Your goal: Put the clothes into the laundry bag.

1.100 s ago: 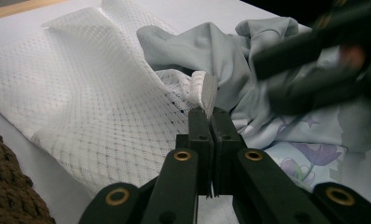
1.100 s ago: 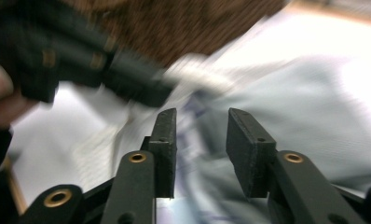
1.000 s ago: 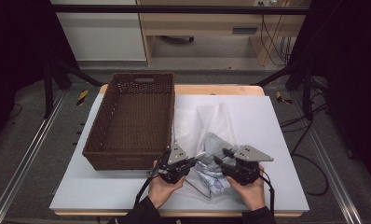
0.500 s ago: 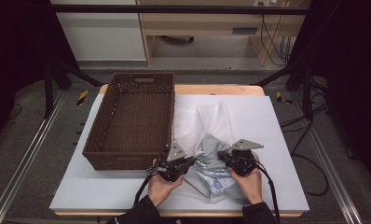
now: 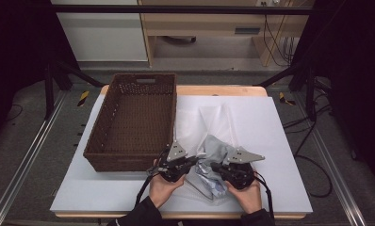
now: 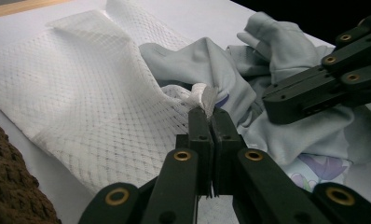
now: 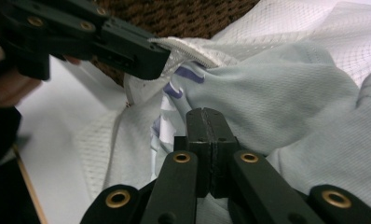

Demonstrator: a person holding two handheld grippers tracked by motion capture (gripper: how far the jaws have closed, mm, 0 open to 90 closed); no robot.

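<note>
A white mesh bag (image 5: 209, 125) is spread on the tabletop (image 5: 275, 136), just to the right of a brown wicker basket (image 5: 138, 120), and a pale blue garment (image 5: 218, 155) is seen lying partly on its near end, at about 6 o'clock of the tabletop. The left gripper (image 5: 191, 161) is held at the 9 o'clock side of the garment; in the left gripper view its jaws are pressed together on a folded edge of the mesh bag (image 6: 200, 95), which is lifted a little above the cloth. The right gripper (image 5: 215, 167) is held at the 3 o'clock side and is pointed toward the left one. Its jaws have just been closing, and in the right gripper view they are seen fully together, with the garment (image 7: 267, 102) directly around their tips; whether a fold of fabric is pinched between them cannot be told. A printed purple pattern is visible on the garment near the zipper edge of the bag.
</note>
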